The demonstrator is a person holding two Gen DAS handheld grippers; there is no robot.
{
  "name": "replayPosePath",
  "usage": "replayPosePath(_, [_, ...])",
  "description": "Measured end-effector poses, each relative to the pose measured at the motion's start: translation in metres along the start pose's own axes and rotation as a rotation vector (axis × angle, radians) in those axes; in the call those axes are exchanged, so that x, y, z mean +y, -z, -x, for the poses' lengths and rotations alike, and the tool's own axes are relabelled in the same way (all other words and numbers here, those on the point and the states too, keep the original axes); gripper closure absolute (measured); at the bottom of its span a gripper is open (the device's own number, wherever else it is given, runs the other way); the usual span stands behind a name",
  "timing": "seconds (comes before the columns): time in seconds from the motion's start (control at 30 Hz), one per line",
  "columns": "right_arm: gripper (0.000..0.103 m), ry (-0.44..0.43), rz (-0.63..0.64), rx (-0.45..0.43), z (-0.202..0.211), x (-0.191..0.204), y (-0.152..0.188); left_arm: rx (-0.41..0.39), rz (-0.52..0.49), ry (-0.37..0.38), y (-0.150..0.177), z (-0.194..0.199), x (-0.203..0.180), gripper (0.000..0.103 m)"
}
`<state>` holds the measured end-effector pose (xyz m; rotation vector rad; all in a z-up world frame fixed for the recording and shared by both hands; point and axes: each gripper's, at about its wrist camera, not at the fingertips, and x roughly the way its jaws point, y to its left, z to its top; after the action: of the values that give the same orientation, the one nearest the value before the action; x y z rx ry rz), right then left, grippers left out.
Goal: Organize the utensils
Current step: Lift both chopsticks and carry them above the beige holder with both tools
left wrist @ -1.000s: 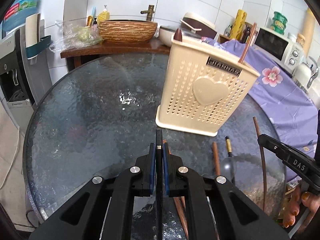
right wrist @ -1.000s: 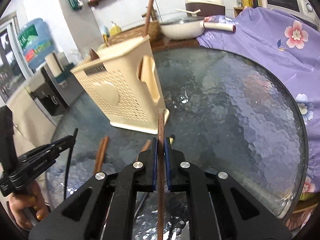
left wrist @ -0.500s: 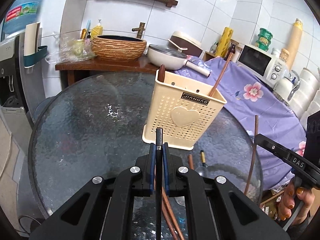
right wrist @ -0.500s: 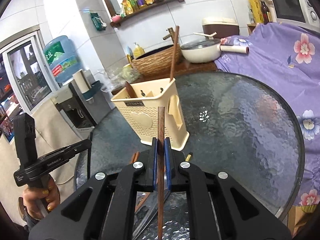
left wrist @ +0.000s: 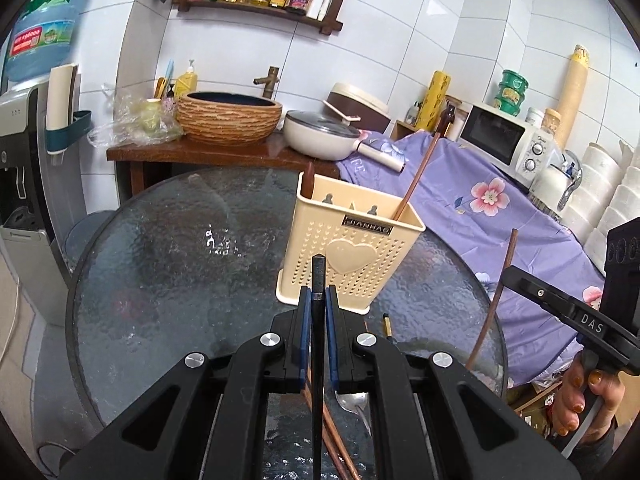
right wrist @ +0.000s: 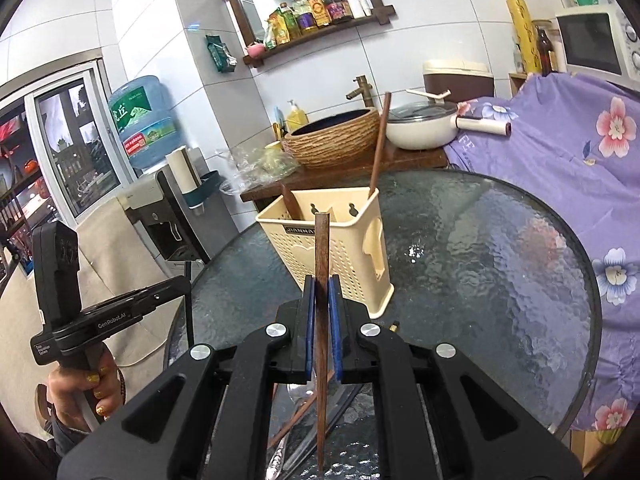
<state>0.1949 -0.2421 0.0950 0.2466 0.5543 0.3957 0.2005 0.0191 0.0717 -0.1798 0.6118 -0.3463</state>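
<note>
A cream perforated utensil holder [left wrist: 352, 256] [right wrist: 340, 256] stands on the round glass table [left wrist: 168, 280] and holds a brown chopstick [left wrist: 420, 176] and a dark brown utensil [left wrist: 307, 180]. My left gripper [left wrist: 316, 300] is shut on a black chopstick [left wrist: 318, 320], held high in front of the holder. My right gripper [right wrist: 321, 292] is shut on a brown chopstick [right wrist: 321, 280], also raised before the holder; it shows in the left wrist view [left wrist: 494, 300]. Loose chopsticks [left wrist: 332, 440] and a spoon [left wrist: 354, 400] lie on the table beneath the grippers.
A wooden counter [left wrist: 200, 152] behind the table carries a woven basin [left wrist: 228, 120] and a white pan [left wrist: 320, 136]. A purple flowered cloth [left wrist: 500, 208] covers furniture at the right with a microwave [left wrist: 504, 140]. A water dispenser [left wrist: 24, 160] stands left.
Both grippers have lifted up and back from the table with their chopsticks, so the holder now looks smaller and farther away and more of the wall shelf shows.
</note>
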Motion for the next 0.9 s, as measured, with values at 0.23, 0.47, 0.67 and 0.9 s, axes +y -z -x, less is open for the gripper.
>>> replayPosePath(0.23, [0.095,-0.011,0.032,-0.015,0.005,0.011,-0.011,-0.036,-0.016,0.005,-0.009,0.01,-0.005,0.096])
replayPosePath(0.47, [0.095,-0.02,0.052,-0.023,0.007,0.018,-0.026,-0.074,-0.032,0.007,-0.023,0.018,-0.012,0.096])
replayPosePath(0.67, [0.095,-0.026,0.069,-0.037,0.006,0.024,-0.045,-0.104,-0.039,0.018,-0.042,0.022,-0.016,0.096])
replayPosePath(0.9, [0.095,-0.025,0.08,-0.08,0.009,0.031,-0.076,-0.136,-0.019,0.048,-0.069,0.024,-0.02,0.096])
